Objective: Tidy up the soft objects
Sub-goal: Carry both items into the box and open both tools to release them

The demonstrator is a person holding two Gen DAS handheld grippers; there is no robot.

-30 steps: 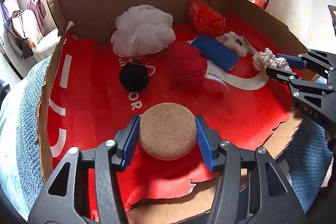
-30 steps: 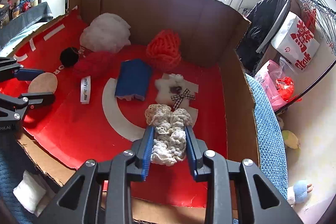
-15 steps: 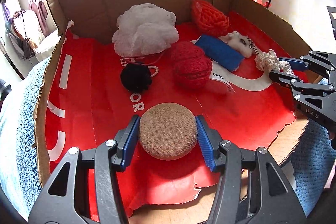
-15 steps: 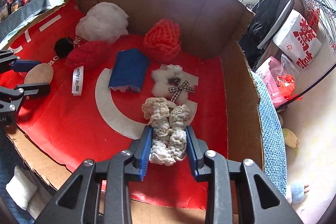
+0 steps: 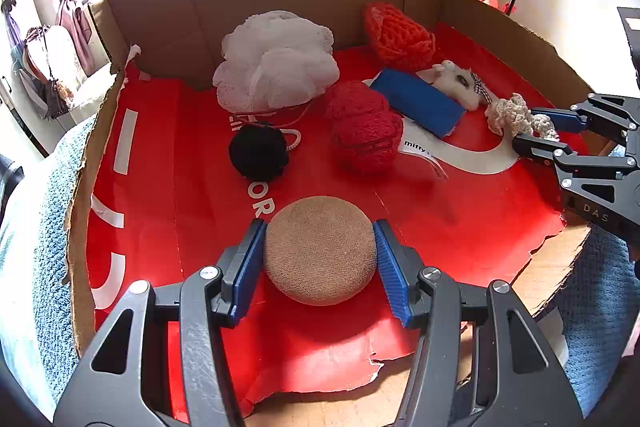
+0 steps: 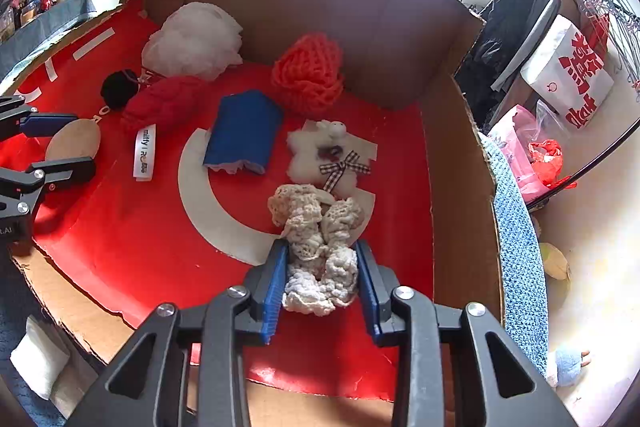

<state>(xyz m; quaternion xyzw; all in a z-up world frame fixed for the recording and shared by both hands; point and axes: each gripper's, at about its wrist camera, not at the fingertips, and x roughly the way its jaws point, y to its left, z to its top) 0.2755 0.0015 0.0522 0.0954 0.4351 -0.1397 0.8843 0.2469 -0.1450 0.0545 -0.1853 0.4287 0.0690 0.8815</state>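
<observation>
Fingers of the left gripper (image 5: 320, 263) clamp a round tan sponge (image 5: 320, 251); the right gripper (image 6: 322, 279) is opening, cream crocheted piece (image 6: 316, 243) between its fingers.

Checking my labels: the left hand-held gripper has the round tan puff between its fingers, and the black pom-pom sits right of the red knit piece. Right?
Not quite. In the left wrist view the black pom-pom sits left of the red knit piece. The round tan puff is indeed between the left hand-held gripper fingers.
</observation>
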